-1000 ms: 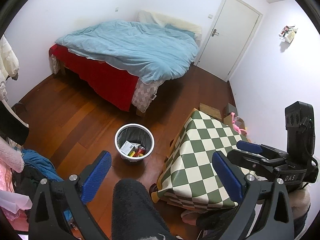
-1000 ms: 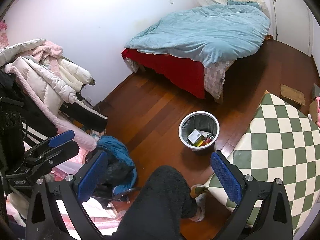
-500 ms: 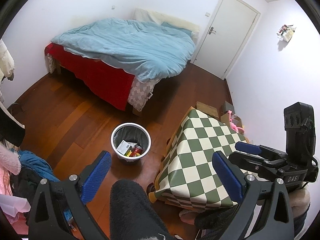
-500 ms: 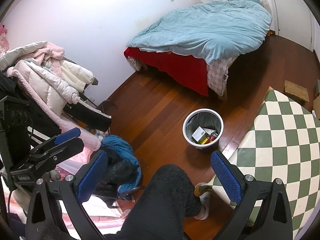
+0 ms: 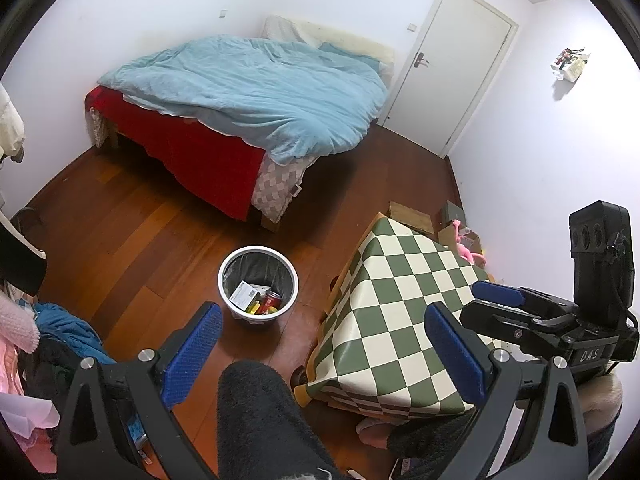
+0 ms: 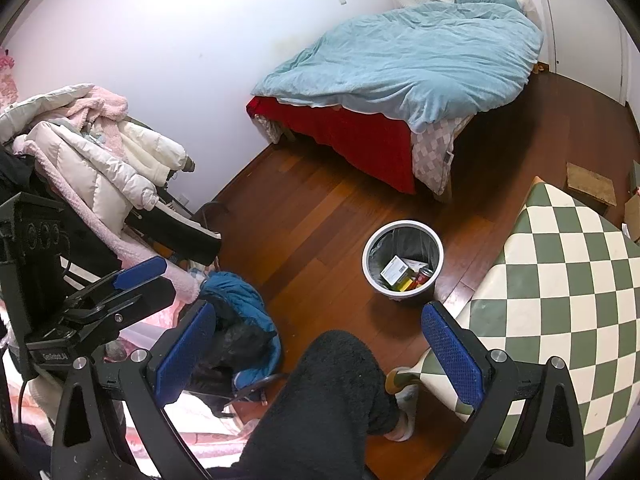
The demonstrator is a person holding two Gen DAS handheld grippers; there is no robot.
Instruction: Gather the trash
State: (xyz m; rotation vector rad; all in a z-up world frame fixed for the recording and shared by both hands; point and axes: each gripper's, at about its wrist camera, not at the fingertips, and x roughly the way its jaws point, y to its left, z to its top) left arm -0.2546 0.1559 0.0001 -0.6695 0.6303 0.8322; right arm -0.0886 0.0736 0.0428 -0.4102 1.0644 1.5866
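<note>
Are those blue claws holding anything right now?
No. The left claw and right claw are both open and empty.

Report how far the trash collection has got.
Done: the bin on the floor already holds a white box and a red can. In hand: nothing; the left gripper and right gripper are open and empty. Left: no loose trash shows on the checkered table.
</note>
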